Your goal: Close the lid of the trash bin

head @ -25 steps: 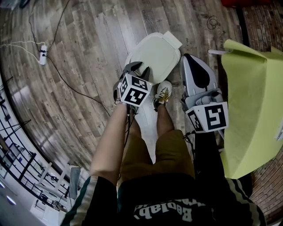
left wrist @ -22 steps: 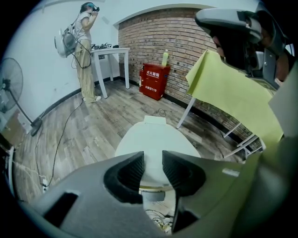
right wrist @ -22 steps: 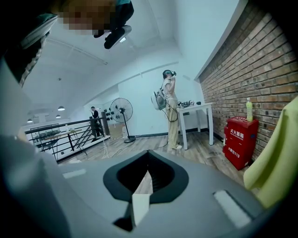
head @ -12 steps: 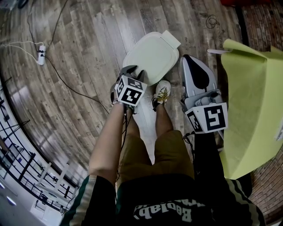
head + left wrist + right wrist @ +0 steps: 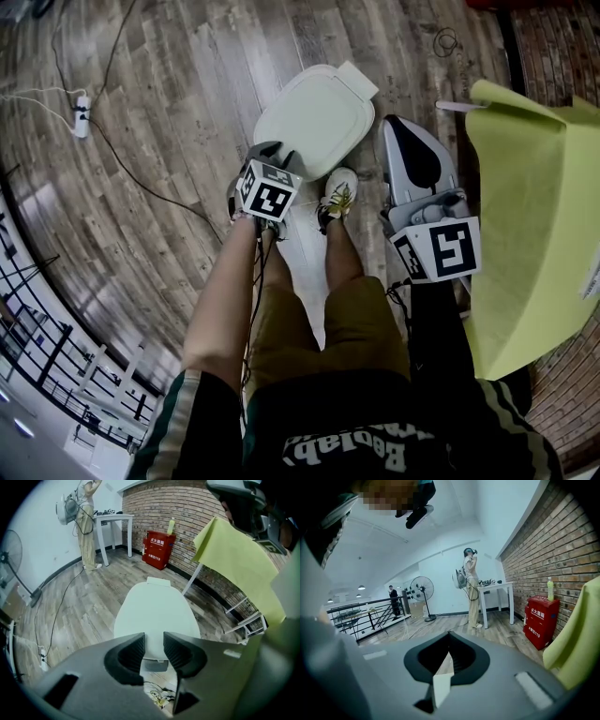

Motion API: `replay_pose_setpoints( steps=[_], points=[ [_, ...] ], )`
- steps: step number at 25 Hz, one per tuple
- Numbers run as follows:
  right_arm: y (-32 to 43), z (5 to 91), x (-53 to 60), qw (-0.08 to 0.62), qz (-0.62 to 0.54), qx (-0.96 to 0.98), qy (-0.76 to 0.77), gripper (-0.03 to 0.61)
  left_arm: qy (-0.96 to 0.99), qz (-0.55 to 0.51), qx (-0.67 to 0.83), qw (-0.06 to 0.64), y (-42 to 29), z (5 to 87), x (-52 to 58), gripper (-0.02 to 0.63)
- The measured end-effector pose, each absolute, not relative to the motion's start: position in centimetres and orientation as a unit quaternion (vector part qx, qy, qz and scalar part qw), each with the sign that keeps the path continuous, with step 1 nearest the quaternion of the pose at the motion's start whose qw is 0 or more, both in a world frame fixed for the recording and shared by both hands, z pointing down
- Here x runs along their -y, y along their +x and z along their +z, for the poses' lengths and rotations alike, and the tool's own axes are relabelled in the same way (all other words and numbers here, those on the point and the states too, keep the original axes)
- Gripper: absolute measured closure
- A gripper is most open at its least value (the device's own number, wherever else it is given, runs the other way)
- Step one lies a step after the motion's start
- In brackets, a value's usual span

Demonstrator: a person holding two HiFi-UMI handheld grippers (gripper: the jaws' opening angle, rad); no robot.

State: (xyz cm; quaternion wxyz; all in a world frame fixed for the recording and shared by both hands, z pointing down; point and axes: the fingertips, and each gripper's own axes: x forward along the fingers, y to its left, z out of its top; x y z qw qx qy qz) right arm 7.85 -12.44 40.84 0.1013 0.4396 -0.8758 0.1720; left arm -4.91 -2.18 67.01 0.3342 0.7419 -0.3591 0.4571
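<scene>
Trash bin lid [image 5: 314, 117], pale and rounded, lies flat and closed over the wooden floor [image 5: 169, 112], just beyond the person's shoe [image 5: 339, 195]. The left gripper [image 5: 271, 150] has sunk toward its near edge since a second ago, fingers parted and gripping nothing. Further right, the right gripper [image 5: 401, 131] has its fingers pressed together, empty.

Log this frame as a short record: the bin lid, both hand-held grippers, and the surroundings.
lid: white trash bin lid, top face up, looks lowered; full closure cannot be told
left hand-held gripper: jaws apart, empty, aimed steeply down at the lid's near edge; contact unclear
right hand-held gripper: jaws together, nothing between them, held to the right of the bin
foot: shoe at the bin's near side
surroundings: wood floor, yellow cloth at right, power strip at left
</scene>
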Motion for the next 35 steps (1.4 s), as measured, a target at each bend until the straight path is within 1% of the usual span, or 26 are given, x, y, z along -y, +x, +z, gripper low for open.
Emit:
replay_pose_setpoints(
  steps=[12,35],
  points=[
    [8.1,41.7,12.6,0.108,0.175,0.874,0.440,0.565,0.730,0.464,0.358,0.353,-5.4,69.3,1.3,0.486],
    [7.6,42.4,13.5,0.112,0.176,0.879,0.430,0.565,0.717,0.485,0.341,0.367,-5.7,72.1,0.7,0.486]
  ],
)
